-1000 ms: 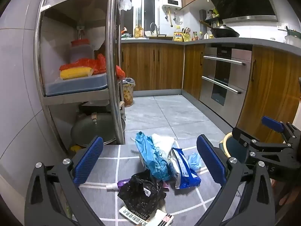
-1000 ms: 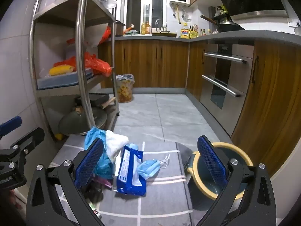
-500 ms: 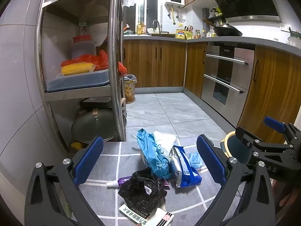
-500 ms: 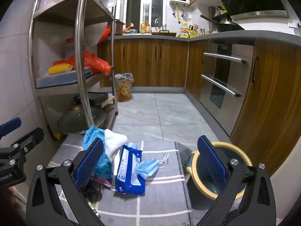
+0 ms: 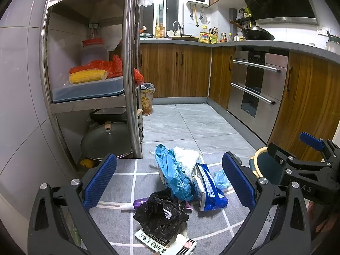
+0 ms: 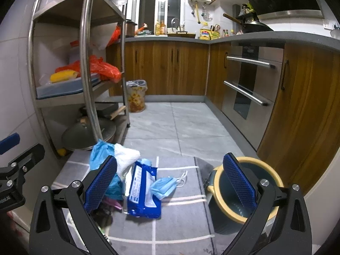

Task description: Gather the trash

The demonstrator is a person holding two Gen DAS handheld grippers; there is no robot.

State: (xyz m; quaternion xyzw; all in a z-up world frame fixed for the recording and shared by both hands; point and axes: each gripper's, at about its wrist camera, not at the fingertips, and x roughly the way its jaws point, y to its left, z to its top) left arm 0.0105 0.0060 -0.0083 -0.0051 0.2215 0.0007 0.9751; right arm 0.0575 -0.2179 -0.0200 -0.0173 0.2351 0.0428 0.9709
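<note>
Trash lies in a heap on a grey checked mat (image 5: 127,174): a black plastic bag (image 5: 161,214), a light blue bag (image 5: 172,170), a white paper towel (image 5: 187,157), a blue wet-wipe pack (image 5: 209,189) (image 6: 142,191), a blue face mask (image 6: 164,187), a purple spray bottle (image 5: 136,204) and a white carton (image 5: 165,242). A dark bin with a yellow rim (image 6: 235,201) stands right of the heap. My left gripper (image 5: 169,182) is open and empty above the heap. My right gripper (image 6: 170,184) is open and empty above the mask and the pack.
A steel shelf rack (image 5: 129,74) stands at the left with a pot lid (image 5: 106,140) at its base. A lined floral waste bin (image 6: 136,95) stands further back. Wooden cabinets and an oven (image 5: 257,89) line the right side. Grey floor tiles (image 5: 187,123) lie beyond the mat.
Both views have shifted slightly: the trash heap sits a little higher and nearer in each. Both grippers stay open and empty.
</note>
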